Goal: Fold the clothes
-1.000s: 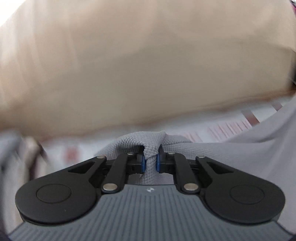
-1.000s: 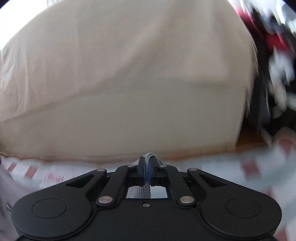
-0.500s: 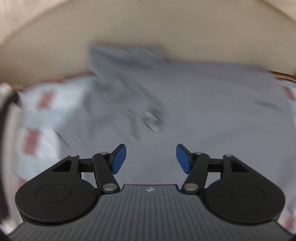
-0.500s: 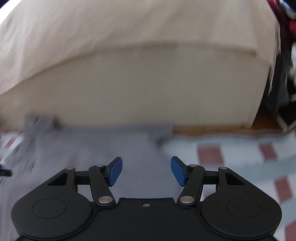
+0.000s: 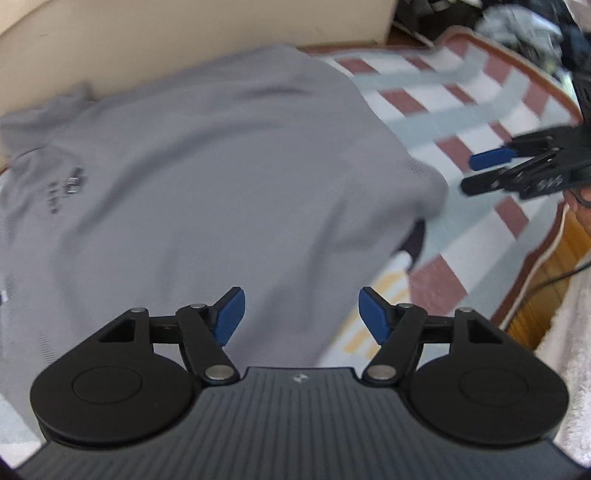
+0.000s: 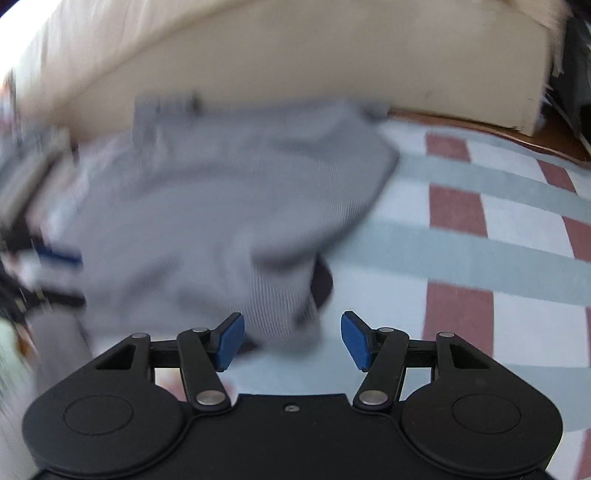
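A grey shirt (image 5: 221, 166) with a small dark chest print lies spread on a checked mat (image 5: 443, 110). My left gripper (image 5: 299, 314) hangs over the shirt's near part. Its jaws are opening and nothing is between the blue pads (image 5: 231, 314). My right gripper (image 5: 480, 171) shows at the right of the left wrist view, over the mat just beyond the shirt's edge. In the blurred right wrist view the right gripper (image 6: 293, 339) stands open just above a bunched corner of the shirt (image 6: 221, 221). The pads are not touching it.
A beige upholstered block (image 5: 184, 44) runs along the far side of the mat. A dark item (image 5: 415, 240) peeks from under the shirt's right corner. Piled clothes (image 5: 517, 22) lie at the far right. Wooden floor (image 5: 565, 258) and a white fluffy cloth (image 5: 569, 332) border the mat.
Both grippers were shut on grey cloth held up in front of the beige block. They have let go, opened and tipped downward. The shirt now lies on the mat.
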A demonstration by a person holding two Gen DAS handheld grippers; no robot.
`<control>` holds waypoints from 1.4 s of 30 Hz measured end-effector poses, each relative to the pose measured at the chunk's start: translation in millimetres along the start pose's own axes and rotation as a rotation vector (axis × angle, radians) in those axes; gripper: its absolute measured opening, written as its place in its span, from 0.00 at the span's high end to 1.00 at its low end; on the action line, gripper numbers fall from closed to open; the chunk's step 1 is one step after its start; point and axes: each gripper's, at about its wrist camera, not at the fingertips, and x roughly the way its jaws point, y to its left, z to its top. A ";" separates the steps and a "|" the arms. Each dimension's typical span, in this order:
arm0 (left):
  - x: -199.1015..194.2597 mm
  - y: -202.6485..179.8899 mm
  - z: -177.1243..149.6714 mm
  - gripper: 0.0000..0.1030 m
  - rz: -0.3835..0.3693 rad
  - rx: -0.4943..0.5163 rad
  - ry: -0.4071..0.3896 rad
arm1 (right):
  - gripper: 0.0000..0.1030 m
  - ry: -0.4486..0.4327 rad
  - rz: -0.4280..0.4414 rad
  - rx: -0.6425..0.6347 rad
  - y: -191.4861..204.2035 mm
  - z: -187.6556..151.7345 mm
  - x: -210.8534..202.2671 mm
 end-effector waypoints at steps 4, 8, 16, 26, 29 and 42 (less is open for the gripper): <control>22.0 -19.5 3.5 0.34 -0.060 0.004 0.069 | 0.38 0.000 -0.158 -0.151 10.9 -6.2 12.7; 35.8 -23.6 7.7 0.34 -0.055 -0.032 0.089 | 0.40 -0.045 -0.081 -0.193 11.7 -9.2 16.0; 35.7 -25.5 7.9 0.34 0.017 -0.035 0.017 | 0.90 -0.060 -0.140 -0.415 36.6 -14.4 34.4; 31.1 -23.9 10.4 0.22 -0.100 -0.065 -0.059 | 0.98 -0.423 0.037 -0.017 13.8 10.7 -40.5; 48.5 -26.2 16.5 0.22 -0.085 -0.036 -0.017 | 1.00 -0.452 0.067 0.005 14.0 13.5 -43.7; 57.1 -44.4 17.3 0.91 0.033 0.171 0.033 | 0.28 -0.069 0.136 0.648 -61.1 -20.2 -1.3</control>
